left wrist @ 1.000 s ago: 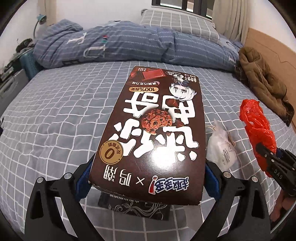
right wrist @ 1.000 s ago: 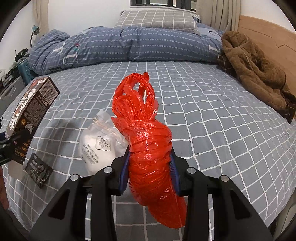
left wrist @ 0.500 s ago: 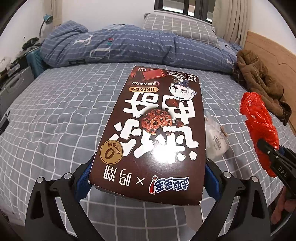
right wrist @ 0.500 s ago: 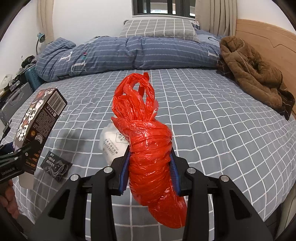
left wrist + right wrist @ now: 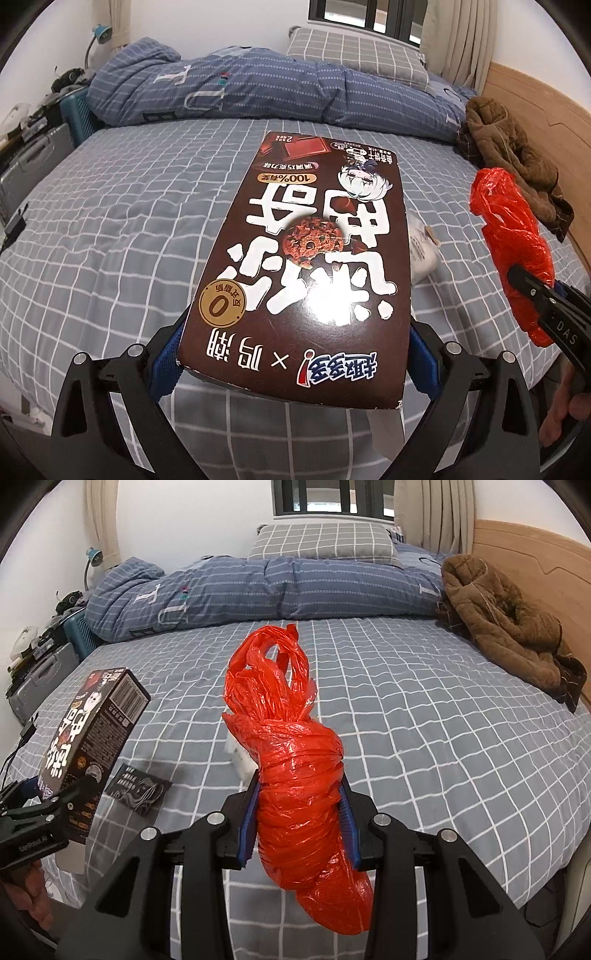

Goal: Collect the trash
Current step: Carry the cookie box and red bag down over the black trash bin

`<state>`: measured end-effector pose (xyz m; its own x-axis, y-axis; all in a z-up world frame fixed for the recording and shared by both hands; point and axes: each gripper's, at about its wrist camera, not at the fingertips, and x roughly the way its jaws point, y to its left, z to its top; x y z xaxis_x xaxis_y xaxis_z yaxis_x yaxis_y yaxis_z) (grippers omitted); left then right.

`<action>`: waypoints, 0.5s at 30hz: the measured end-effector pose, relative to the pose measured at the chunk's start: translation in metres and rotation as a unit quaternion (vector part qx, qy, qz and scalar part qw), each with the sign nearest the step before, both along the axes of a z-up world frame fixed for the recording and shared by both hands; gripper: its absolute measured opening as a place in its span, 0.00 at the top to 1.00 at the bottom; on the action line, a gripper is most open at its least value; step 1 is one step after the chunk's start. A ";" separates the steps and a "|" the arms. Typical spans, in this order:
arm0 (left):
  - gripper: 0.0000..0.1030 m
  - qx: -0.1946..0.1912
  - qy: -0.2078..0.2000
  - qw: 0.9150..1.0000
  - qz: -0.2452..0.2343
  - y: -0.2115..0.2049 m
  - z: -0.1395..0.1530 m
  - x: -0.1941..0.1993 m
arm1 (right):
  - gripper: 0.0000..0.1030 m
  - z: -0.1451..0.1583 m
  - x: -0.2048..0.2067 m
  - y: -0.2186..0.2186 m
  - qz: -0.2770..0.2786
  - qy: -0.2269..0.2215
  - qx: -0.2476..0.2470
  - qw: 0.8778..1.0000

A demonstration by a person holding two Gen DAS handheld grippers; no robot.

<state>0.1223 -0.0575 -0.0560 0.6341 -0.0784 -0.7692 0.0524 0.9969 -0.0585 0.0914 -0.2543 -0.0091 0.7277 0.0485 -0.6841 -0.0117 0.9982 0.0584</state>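
Left wrist view: the left gripper has its blue pads pressed against the two long sides of a brown chocolate cookie box, which it holds flat, printed face up, raised above the grey checked bed sheet. At the right edge of this view the right gripper shows side-on, closed around a red plastic bag. Just beyond the box's right edge a white pouch lies on the sheet, partly hidden by the box.

From the right wrist view, the right gripper's jaws stand narrowly apart and clamp the lower half of the twisted, knotted red plastic bag; its looped handles stick up above the pads and its tail hangs below them. The bag is clear of the bed. A sliver of the white pouch peeks out just left of the bag. Further left a small black wrapper lies flat on the sheet, near the cookie box, which tilts up in the left gripper. A person's hand shows under that gripper.

At the far side of the bed lie a rolled blue duvet, a grey checked pillow and, by the wooden headboard, a crumpled brown jacket.
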 end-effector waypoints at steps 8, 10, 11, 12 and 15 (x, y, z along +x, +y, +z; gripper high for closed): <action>0.09 -0.009 0.000 1.000 0.004 0.008 0.003 -0.034 | 0.65 -0.001 -0.031 0.013 0.009 0.004 0.004 1.000; 0.09 -0.010 -0.002 1.000 0.005 0.010 0.006 -0.043 | 0.65 -0.001 -0.038 0.016 0.012 0.004 0.003 1.000; 0.09 -0.010 -0.003 1.000 0.005 0.011 0.007 -0.048 | 0.65 -0.001 -0.042 0.017 0.013 0.004 0.002 1.000; 0.09 -0.010 -0.004 1.000 0.006 0.012 0.007 -0.052 | 0.65 -0.001 -0.048 0.019 0.015 0.003 0.001 1.000; 0.09 -0.010 -0.005 1.000 0.008 0.016 0.009 -0.066 | 0.65 0.000 -0.059 0.021 0.018 0.004 0.000 1.000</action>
<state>0.0564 -0.0419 -0.0469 0.6434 -0.0839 -0.7609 0.0377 0.9962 -0.0780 0.0319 -0.2330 -0.0096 0.7200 0.0751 -0.6899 -0.0474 0.9971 0.0591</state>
